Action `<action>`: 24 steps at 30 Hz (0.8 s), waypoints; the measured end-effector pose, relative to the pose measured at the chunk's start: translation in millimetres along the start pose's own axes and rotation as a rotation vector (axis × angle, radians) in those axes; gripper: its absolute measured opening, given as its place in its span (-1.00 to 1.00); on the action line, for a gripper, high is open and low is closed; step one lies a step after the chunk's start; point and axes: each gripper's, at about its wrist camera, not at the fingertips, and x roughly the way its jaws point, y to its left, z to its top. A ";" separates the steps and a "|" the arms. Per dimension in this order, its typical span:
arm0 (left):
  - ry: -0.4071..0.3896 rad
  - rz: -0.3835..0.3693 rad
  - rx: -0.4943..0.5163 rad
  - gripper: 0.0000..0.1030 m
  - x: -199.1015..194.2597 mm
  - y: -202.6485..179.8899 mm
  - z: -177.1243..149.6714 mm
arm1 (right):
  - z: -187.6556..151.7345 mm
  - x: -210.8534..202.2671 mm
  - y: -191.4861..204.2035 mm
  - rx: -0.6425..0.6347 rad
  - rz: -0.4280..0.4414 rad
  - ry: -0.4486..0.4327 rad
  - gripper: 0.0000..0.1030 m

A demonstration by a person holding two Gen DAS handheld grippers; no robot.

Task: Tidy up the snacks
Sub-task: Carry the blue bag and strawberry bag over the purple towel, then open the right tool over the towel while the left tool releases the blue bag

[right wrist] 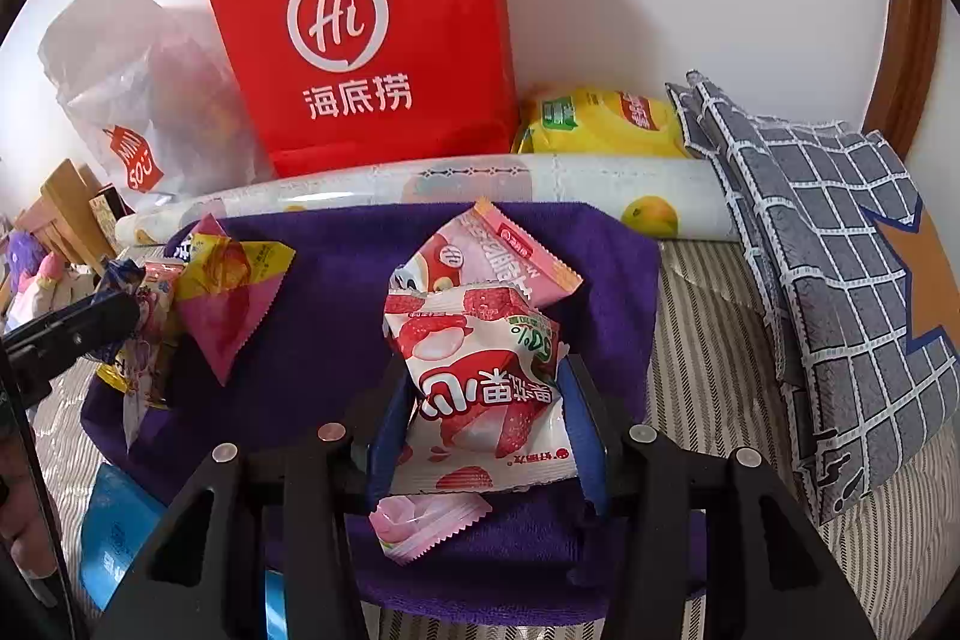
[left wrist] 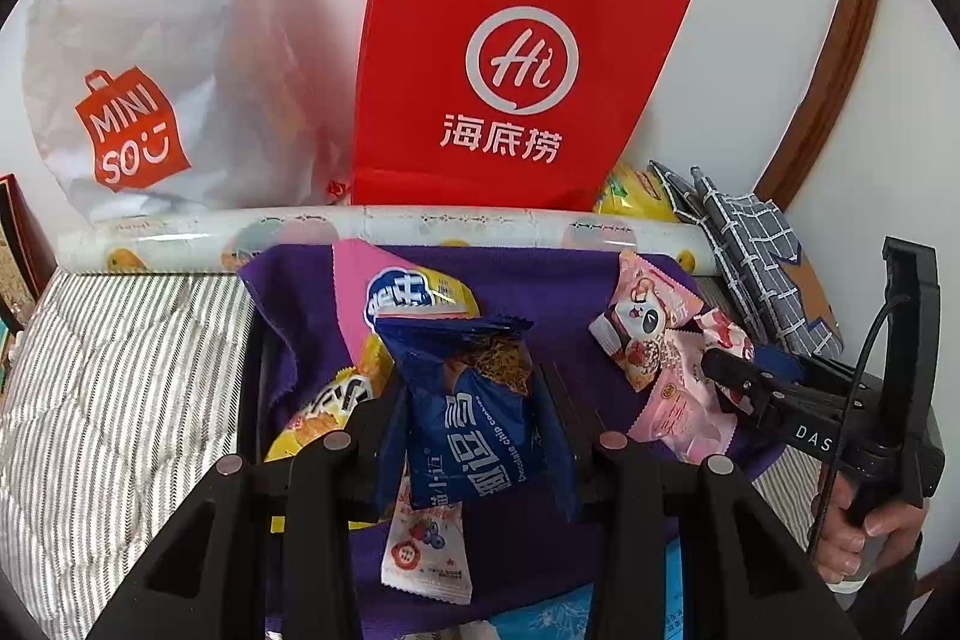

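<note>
Snack packets were seen gathered in two clusters on a purple cloth (right wrist: 336, 292) spread over a striped bedcover (left wrist: 114, 400).

A blue cookie packet (left wrist: 474, 424) was gripped between the pads of the left gripper (left wrist: 468, 430), whose jaws were narrowed onto the packet's sides. Around it, a yellow and pink packet (left wrist: 408, 298) was seen behind, a yellow packet (left wrist: 318, 412) to its left, and a small white packet with berries (left wrist: 426, 550) below it; whether these were also clamped could not be told.

A white and red lychee packet (right wrist: 480, 388) was pinched between the blue pads of the right gripper (right wrist: 480, 412), the jaws being partly closed on it. A pink packet (right wrist: 486, 256) was seen just behind it and a pale pink one (right wrist: 420, 520) under it, touching it. In the left wrist view, the right gripper was shown at the right edge, held by a hand (left wrist: 864, 532), with pink packets at its tip.

Behind the cloth, a rolled printed sheet (left wrist: 372, 232) was laid across the bed. A red paper bag (left wrist: 510, 58) was stood against the white wall, with a translucent shopping bag (left wrist: 150, 100) beside it, a yellow pack (right wrist: 600, 118) on its other side, and a grey checked cloth (right wrist: 840, 280) at the right.
</note>
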 end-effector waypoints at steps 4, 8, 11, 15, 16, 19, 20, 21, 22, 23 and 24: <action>0.012 -0.020 -0.007 -0.27 3.1 0.2 -2.3 | -0.9 0.3 3.4 -0.021 -0.007 -0.001 -0.06; 0.035 -0.032 -0.020 -0.27 10.4 0.8 -6.1 | -1.2 2.6 6.5 -0.039 -0.017 0.012 -0.04; 0.041 -0.040 -0.026 -0.27 12.2 1.2 -7.3 | -1.3 2.6 9.0 -0.055 -0.020 0.010 -0.02; 0.039 -0.041 -0.022 -0.26 13.0 0.0 -6.9 | -0.7 -1.5 11.4 -0.066 -0.015 0.000 0.22; 0.040 -0.043 -0.023 -0.26 13.4 -0.2 -6.9 | -0.7 -3.1 11.8 -0.068 -0.015 -0.009 0.24; 0.050 -0.053 -0.031 -0.26 14.8 0.3 -7.3 | 0.3 -7.2 12.7 -0.072 -0.021 -0.022 0.28; 0.052 -0.054 -0.032 -0.26 15.6 0.2 -7.5 | 0.8 -7.7 12.5 -0.066 -0.027 -0.019 0.41; 0.055 -0.055 -0.031 -0.26 16.2 0.2 -7.6 | 1.0 -8.1 12.1 -0.061 -0.030 -0.021 0.47; 0.057 -0.057 -0.028 -0.26 16.6 0.2 -7.7 | 1.3 -9.1 11.6 -0.056 -0.032 -0.024 0.47; 0.058 -0.058 -0.026 -0.26 16.4 -0.2 -7.5 | 1.7 -9.6 11.5 -0.054 -0.033 -0.024 0.47; 0.057 -0.058 -0.025 -0.24 15.8 -0.4 -7.2 | 2.5 -10.3 11.2 -0.050 -0.035 -0.019 0.47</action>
